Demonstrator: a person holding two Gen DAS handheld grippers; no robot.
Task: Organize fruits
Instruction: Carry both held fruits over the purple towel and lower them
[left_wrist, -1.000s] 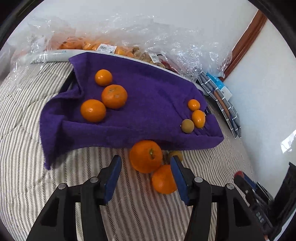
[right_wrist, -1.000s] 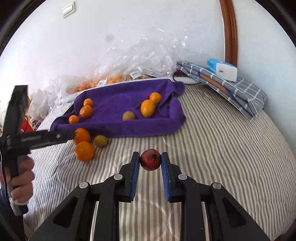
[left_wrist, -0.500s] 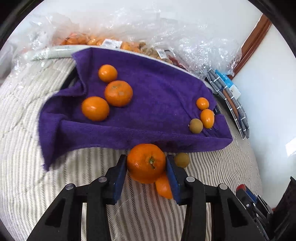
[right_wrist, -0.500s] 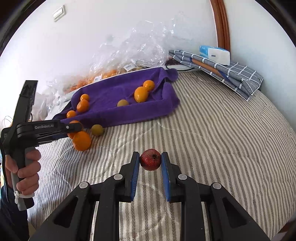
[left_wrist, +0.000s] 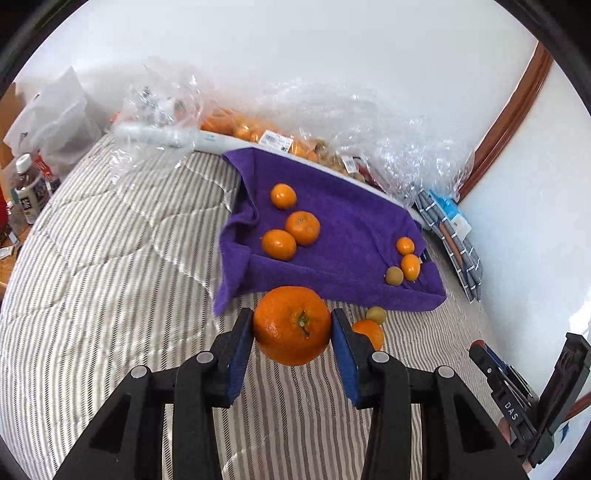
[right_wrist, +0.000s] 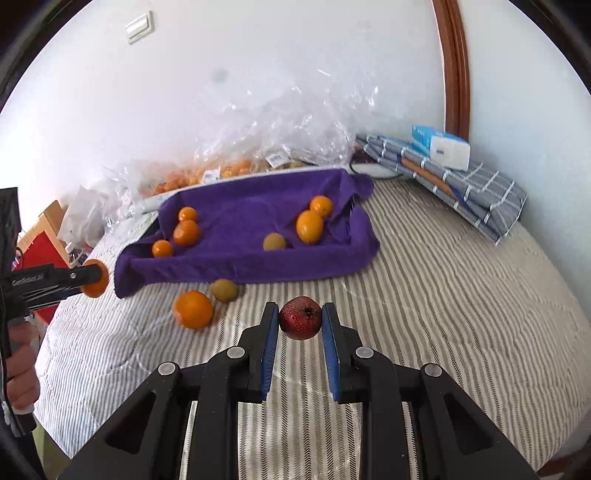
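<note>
Nearest to us, our left gripper (left_wrist: 292, 328) has its blue-padded jaws closed against both sides of a large round orange mandarin (left_wrist: 291, 325), stem facing the camera and the fruit lifted clear of the striped grey-and-white quilt (left_wrist: 110, 280). Our right gripper (right_wrist: 300, 322) is narrowed onto a small dark-red pomegranate-like fruit (right_wrist: 300, 322), pinched at its widest part with its crown pointing up. Just beyond the left jaws, a smaller orange mandarin (left_wrist: 366, 332) and a dull green-brown round fruit (left_wrist: 376, 314) lie together on the quilt, beside the front edge of the rumpled purple terry towel (left_wrist: 343, 221). On the towel's left part sit three mandarins (left_wrist: 302, 228), close together; at its right corner two small orange fruits (left_wrist: 410, 266) touch a second green-brown one (left_wrist: 394, 275). We judge that the held mandarin belongs with the left trio, so we should carry it level over the raised fold, lower it until it rests on the cloth beside them, and only then ease the jaws apart, lest it roll back down. We should hold the red fruit gently, as it is small and could slip. Farther back lie crinkled clear plastic bags of fruit (left_wrist: 332, 122).
</note>
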